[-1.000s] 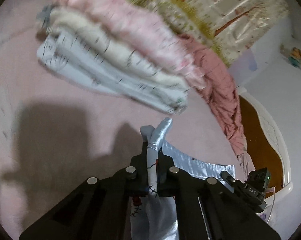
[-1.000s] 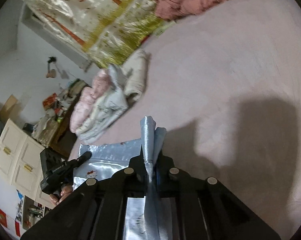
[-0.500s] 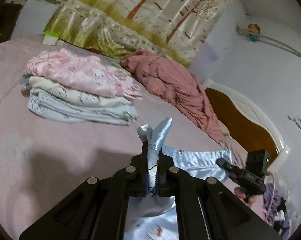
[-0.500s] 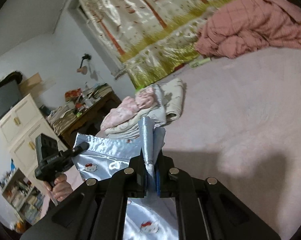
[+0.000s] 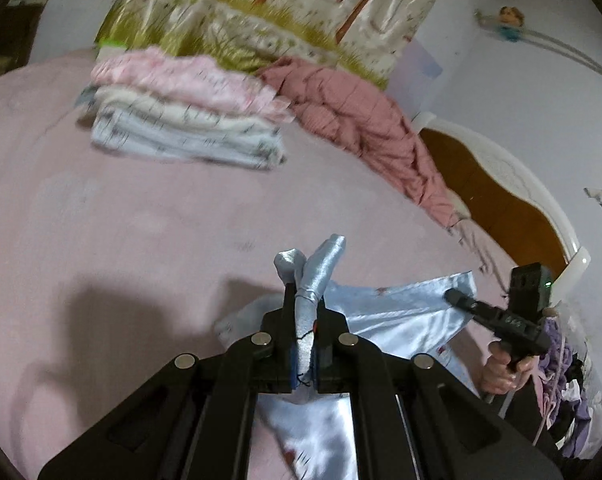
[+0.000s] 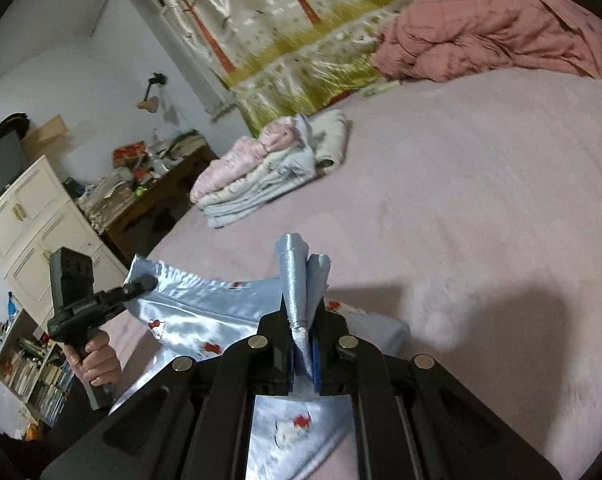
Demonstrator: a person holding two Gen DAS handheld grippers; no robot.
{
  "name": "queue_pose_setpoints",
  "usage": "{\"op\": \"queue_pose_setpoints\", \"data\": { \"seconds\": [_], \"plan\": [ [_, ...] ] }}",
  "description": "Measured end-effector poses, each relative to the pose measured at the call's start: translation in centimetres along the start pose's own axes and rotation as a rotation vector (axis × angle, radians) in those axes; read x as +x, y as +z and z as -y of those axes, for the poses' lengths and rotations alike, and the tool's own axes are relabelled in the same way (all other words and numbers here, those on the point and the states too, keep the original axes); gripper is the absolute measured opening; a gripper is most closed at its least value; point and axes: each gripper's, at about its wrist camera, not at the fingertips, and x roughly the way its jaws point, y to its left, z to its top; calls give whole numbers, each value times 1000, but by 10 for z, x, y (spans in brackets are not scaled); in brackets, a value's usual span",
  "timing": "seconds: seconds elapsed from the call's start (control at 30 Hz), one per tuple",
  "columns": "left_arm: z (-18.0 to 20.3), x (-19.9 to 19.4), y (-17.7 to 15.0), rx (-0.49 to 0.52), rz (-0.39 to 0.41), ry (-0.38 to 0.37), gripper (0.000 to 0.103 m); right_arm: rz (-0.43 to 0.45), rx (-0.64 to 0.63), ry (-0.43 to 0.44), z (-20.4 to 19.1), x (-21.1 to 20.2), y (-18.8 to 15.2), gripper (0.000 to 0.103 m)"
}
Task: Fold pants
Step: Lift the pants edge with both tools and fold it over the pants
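Above the bed (image 5: 141, 240), both hand-held grippers, left (image 5: 305, 300) and right (image 6: 303, 300), clamp the pants (image 6: 205, 312) taut; next, lay flat toward 12 o'clock.

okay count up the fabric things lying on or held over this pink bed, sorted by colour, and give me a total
Light blue satin: 1, the pants, pinched by the left gripper and the right gripper.
Dusty pink: 1, the crumpled quilt.
Folded stack: 3 visible layers, pale pink on top, cream in the middle, pale blue-white at the bottom.
Total: 5.
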Motion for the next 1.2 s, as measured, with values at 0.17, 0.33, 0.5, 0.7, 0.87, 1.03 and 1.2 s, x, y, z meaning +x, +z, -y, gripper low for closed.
{"op": "queue_pose_setpoints", "data": {
  "seconds": [0.17, 0.33, 0.5, 0.7, 0.87, 1.03, 1.2],
  "plan": [
    [-4, 13, -11, -5, -71, 58, 5, -69, -4, -54, -1, 0, -13, 6],
    [-9, 21, -4, -38, -104, 59, 36, -111, 73, -78, 15, 7, -9, 23],
    [-13, 34, 10, -74, -138, 57, 36, -60, 112, -65, 19, 2, 4, 54],
    [-4, 35, 14, -31, -149, 61, 6, -110, 118, -54, 19, 7, 3, 4],
    [11, 2, 5, 38, -62, -27, 4, -33, 12, -5, -3, -21, -9, 4],
    [27, -38, -22, 165, -43, -81, 5, -5, -156, 39, -33, -58, -33, 4],
    [27, -48, -48, 185, -132, -38, 7, -72, -216, 6, -44, -72, -61, 4]
  ]
}}
